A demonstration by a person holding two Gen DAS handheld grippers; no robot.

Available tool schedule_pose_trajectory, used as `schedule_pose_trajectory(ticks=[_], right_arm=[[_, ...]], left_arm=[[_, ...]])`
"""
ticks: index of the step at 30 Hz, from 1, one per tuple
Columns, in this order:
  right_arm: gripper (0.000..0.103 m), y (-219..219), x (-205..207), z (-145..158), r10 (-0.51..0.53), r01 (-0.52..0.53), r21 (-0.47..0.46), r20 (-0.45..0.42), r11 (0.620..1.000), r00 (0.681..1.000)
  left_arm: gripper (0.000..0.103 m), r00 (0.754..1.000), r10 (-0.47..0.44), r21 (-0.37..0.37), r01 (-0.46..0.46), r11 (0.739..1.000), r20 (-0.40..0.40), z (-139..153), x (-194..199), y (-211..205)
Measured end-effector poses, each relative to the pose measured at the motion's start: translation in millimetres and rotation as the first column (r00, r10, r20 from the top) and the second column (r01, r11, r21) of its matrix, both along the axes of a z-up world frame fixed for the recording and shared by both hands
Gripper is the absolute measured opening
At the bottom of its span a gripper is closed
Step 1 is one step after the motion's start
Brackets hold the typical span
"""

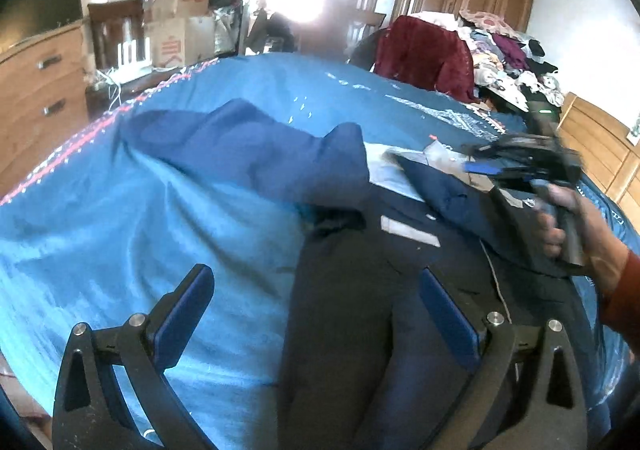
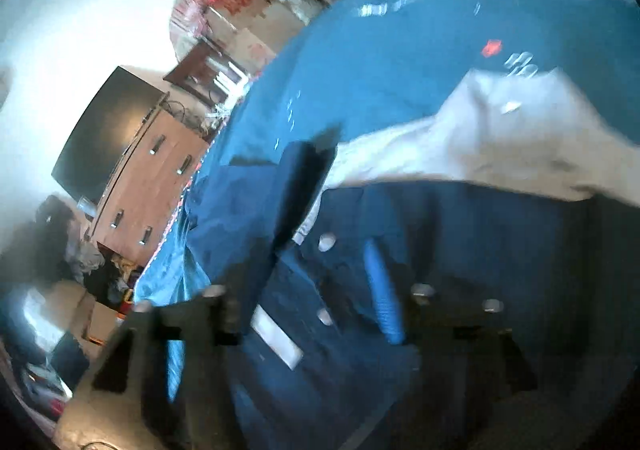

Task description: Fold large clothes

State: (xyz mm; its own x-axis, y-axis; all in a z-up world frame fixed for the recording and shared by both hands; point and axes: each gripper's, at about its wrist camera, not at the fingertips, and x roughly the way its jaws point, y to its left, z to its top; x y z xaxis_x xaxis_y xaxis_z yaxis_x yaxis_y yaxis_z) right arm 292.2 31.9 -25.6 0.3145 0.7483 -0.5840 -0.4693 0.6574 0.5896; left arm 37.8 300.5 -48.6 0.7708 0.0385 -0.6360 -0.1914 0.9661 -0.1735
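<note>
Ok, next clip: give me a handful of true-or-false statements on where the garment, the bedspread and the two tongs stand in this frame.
1. The dark navy jacket lies on a blue bedspread. True.
2. The left tongs are clamped shut on the jacket. False: their blue-padded fingers stand wide apart and hold nothing.
3. The right tongs sit over the far part of the jacket, held by a hand in a red sleeve. True.
4. The bedspread is plain white. False: it is blue with a patterned border.
5. A pile of mixed clothes lies at the far right of the bed. True.
</note>
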Motion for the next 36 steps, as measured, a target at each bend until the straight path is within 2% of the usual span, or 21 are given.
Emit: schedule_pose_trajectory(ticks=[3,5,9,12,15,17,20,23,27,29,31,34,36], right_arm=[[0.061,-53,-9,2,-0.081,0.085,-0.081,0.059,0.993,0.995],[0.061,-102,-16,-1,-0.17,0.179,-0.132,0.073,0.975,0.983],[0.061,-190,-26,-21,-0.331,0.332,-0.17,0.038,0.928,0.943],[0.06,-235,-33,-53,-0.431,0.413,-0.208,-0.048,0.887,0.901],[0.059,-245,-49,-61,-0.442,0.417,-0.217,-0.083,0.883,0.893],[0.061,-236,-65,-49,-0.425,0.409,-0.192,-0.052,0.892,0.904],[0.067,-219,-85,-31,-0.397,0.39,-0.168,-0.012,0.905,0.918],[0.067,-205,-100,-21,-0.361,0.356,-0.153,-0.001,0.922,0.933],[0.067,-190,-109,-17,-0.334,0.329,-0.143,-0.009,0.933,0.943],[0.068,-186,-110,-20,-0.337,0.331,-0.138,-0.023,0.934,0.941],[0.068,-182,-108,-24,-0.342,0.335,-0.142,-0.032,0.932,0.939],[0.068,-176,-106,-29,-0.342,0.332,-0.151,-0.048,0.931,0.938],[0.068,-173,-104,-31,-0.342,0.331,-0.154,-0.052,0.931,0.938]], left_arm=[[0.102,1.0,-0.002,-0.007,0.002,1.0,-0.01,-8,3,-1],[0.102,1.0,-0.003,-0.011,0.003,1.0,-0.014,-12,6,0],[0.102,1.0,0.019,-0.043,-0.02,0.999,-0.011,-14,10,9],[0.102,0.999,0.05,-0.081,-0.051,0.995,-0.013,-14,12,21],[0.102,0.997,0.079,-0.109,-0.08,0.991,-0.011,-8,16,39],[0.102,0.994,0.105,-0.115,-0.103,0.988,0.01,4,19,57],[0.102,0.986,0.157,-0.173,-0.145,0.974,0.056,23,29,101],[0.102,0.972,0.232,-0.2,-0.221,0.955,0.035,24,52,156],[0.101,0.944,0.331,-0.269,-0.32,0.909,-0.005,12,85,227],[0.09,0.94,0.34,-0.309,-0.33,0.892,-0.024,3,105,255],[0.071,0.944,0.329,-0.343,-0.322,0.883,-0.039,-5,120,273],[0.067,0.948,0.308,-0.326,-0.317,0.89,-0.079,-15,149,288],[0.067,0.936,0.327,-0.319,-0.351,0.88,-0.127,-27,162,300]])
